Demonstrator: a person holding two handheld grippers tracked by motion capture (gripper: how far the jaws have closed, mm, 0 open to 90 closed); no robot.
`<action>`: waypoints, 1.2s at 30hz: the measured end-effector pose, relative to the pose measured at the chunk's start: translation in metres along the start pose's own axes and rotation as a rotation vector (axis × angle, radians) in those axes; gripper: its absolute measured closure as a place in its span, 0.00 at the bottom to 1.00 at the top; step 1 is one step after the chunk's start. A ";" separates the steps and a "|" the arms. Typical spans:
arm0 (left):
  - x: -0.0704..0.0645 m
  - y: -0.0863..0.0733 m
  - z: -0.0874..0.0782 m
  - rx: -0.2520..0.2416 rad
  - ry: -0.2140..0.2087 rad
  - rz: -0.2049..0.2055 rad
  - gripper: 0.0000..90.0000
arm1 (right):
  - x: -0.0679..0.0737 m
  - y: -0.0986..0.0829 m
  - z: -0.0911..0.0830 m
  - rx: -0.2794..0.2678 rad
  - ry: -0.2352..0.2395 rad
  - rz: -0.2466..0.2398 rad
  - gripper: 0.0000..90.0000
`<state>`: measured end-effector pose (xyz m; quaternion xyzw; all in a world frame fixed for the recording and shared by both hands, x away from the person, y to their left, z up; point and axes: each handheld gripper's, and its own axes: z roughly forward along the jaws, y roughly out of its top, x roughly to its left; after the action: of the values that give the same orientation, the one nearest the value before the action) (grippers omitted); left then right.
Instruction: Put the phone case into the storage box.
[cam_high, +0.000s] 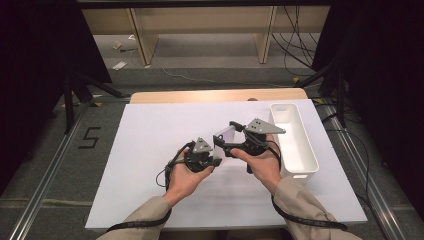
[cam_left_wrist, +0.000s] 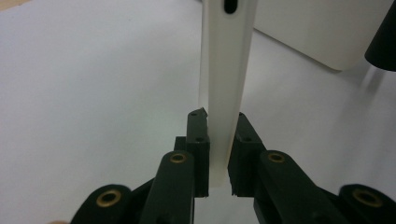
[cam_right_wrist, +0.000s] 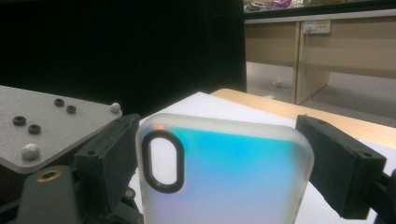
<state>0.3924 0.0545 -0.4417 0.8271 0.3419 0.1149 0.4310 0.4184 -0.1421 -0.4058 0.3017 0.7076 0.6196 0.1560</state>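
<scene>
Frosted matt plastic phone case (cam_right_wrist: 224, 172), smooth white tabletop (cam_high: 150, 145).

white bin (cam_high: 295, 137): table's right side | white sheet (cam_high: 150, 145): covers table | wooden desk (cam_high: 200, 22): behind

One translucent frosted phone case (cam_high: 224, 138) with an oval camera cutout, left of one long white plastic bin (cam_high: 295, 140). Two black two-jaw grippers, left (cam_high: 212, 161) and right (cam_high: 231, 131), beside that bin.
</scene>
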 end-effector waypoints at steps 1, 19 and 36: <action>0.000 0.000 0.000 -0.001 0.001 0.000 0.89 | 0.000 0.000 0.000 -0.001 0.000 -0.001 0.20; 0.000 0.001 -0.001 -0.012 0.003 0.004 0.89 | 0.001 0.001 -0.001 -0.010 -0.007 0.000 0.21; 0.005 0.002 -0.005 -0.051 0.016 0.043 0.65 | -0.003 0.006 -0.007 -0.022 -0.036 0.002 0.21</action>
<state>0.3949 0.0605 -0.4374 0.8220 0.3247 0.1395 0.4466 0.4182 -0.1494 -0.3996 0.3116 0.6976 0.6220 0.1712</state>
